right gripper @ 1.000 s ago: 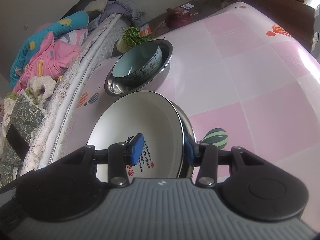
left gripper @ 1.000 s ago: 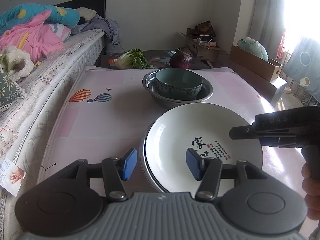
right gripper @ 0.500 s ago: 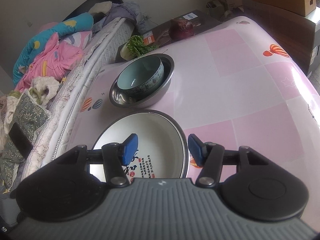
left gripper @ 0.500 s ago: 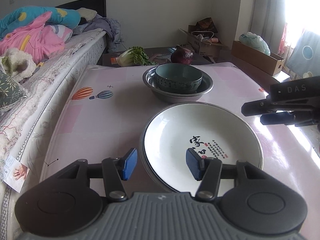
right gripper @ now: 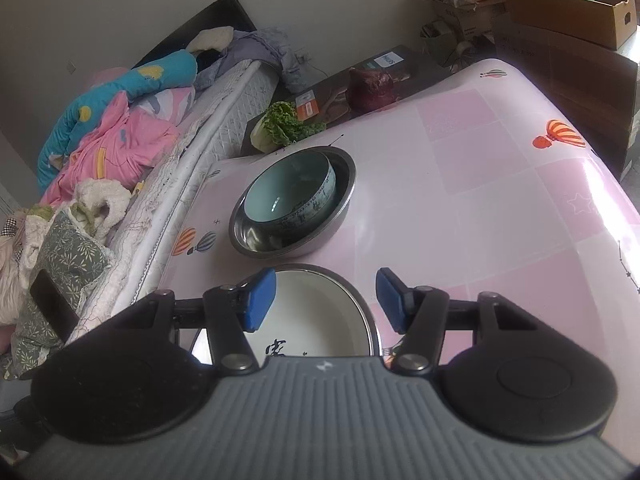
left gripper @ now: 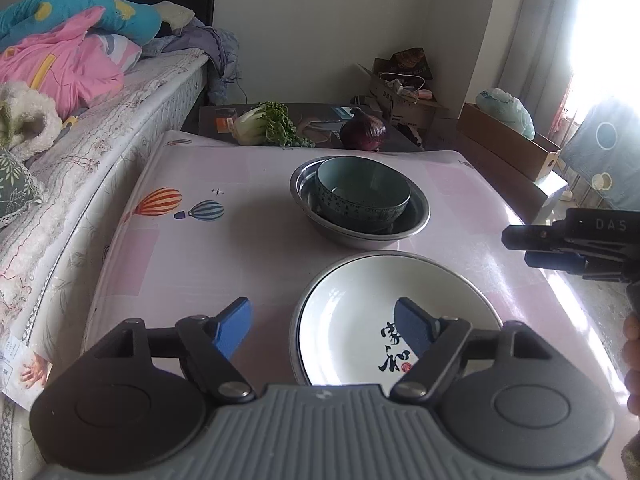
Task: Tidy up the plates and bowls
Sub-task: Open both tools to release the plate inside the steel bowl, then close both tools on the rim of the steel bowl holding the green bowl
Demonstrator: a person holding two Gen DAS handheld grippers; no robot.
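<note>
Room: bedroom, with a bed [left gripper: 80, 128] along the left of a pink-tiled counter [left gripper: 248, 240] and cardboard boxes [left gripper: 508, 148] far right by the window.
Bowls: teal bowl [left gripper: 362, 194] sits inside a steel bowl [left gripper: 416, 216] at the counter's middle; it leans toward the left wall of the steel one, likely just set in to save space.
Plates: white plate [left gripper: 372, 312] with black lettering lies nested on a steel plate [right gripper: 370, 320], whose rim shows around it; the pair is near, just in front of the bowls, grouped by kind.
Left hand-held gripper [left gripper: 324, 330]: jaws spread, holding nothing, hovering above the near-left rim of the white plate.
Right hand-held gripper [right gripper: 326, 298]: jaws spread and empty, above the right side of the plates; seen side-on from the left camera, it is clear of the rim.
Progress: both stacks look finished, so I judge the sorting nearly or fully done.
Beyond: greens [left gripper: 268, 124] and a purple cabbage [left gripper: 364, 132] lie on a dark low table past the far edge, apart from the dishes.
</note>
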